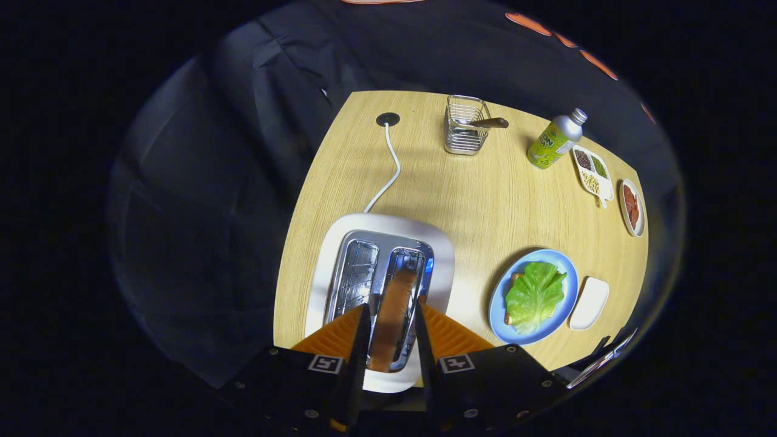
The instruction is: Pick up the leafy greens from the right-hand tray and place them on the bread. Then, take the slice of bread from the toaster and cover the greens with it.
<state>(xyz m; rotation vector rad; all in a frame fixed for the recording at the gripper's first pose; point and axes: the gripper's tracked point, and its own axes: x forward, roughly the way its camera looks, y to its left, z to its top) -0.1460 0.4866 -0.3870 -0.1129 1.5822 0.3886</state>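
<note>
While greens (534,295) lie on the plate (501,290), fingers (390,340) clamp the bread (393,315) above the toaster (379,267).

A white toaster (380,285) with chrome slots holds a brown bread slice (391,318). A green lettuce leaf (534,295) covers a blue plate (499,297). The table (473,194) is pale wood-grain; the small tray (589,303) is white.
</note>
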